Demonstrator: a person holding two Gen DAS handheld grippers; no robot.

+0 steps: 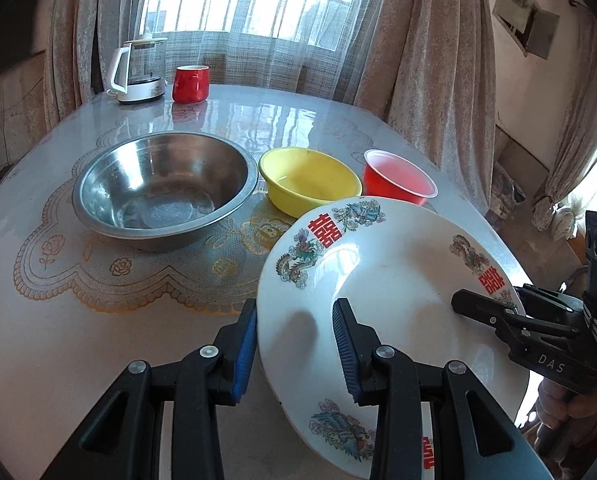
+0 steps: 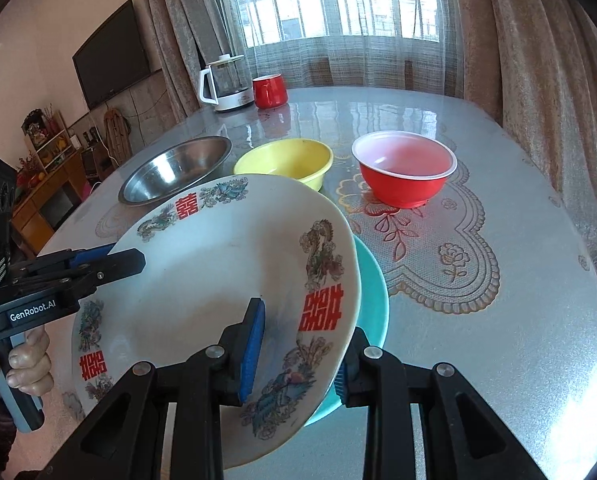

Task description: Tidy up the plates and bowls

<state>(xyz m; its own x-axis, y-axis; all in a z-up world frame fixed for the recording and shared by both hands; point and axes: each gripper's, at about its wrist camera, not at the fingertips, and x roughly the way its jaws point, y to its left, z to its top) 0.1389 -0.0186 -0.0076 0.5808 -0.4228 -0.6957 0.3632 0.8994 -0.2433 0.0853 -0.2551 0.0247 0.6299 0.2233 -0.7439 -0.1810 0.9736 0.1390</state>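
Holding one big white plate with both claws.
The left claw and right claw each pinch its rim above the counter.

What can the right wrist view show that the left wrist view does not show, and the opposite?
Only the right wrist view shows a teal plate under the white plate, and a wall television. Only the left wrist view shows an open wall box. Both show the left tool and right tool gripping the white plate's rim, plus the steel bowl, yellow bowl, red bowl, kettle and red mug.
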